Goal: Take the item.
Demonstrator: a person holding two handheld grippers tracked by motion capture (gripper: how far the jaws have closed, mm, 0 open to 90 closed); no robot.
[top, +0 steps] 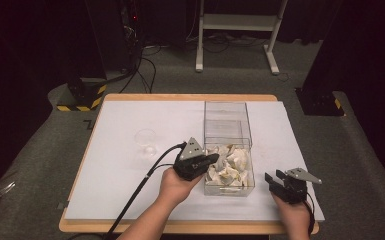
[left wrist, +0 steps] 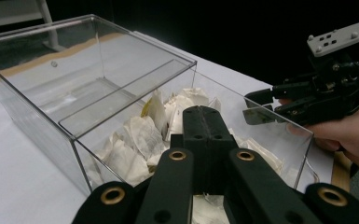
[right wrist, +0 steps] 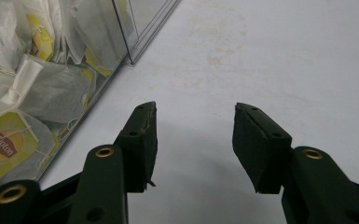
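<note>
A clear plastic box (top: 226, 104) with two compartments stands on the white table; its near compartment holds several tea bags (top: 228, 168), its far one looks empty. My left gripper (top: 214, 159) hovers at the box's near-left corner, its jaws pressed together over the tea bags (left wrist: 135, 135); the left gripper (left wrist: 204, 113) shows nothing between its tips. My right gripper (top: 275, 176) rests low over the table to the right of the box. Its jaws stand apart with bare table between them, seen close in the right gripper view (right wrist: 193, 135). Yellow-tagged tea bags (right wrist: 9, 93) show through the box wall (right wrist: 126, 28).
A small clear plastic cup (top: 146, 141) stands on the table left of the box. The white table top (top: 130, 190) has a wooden edge. Beyond it are a dark floor, cables and a white frame (top: 235, 22).
</note>
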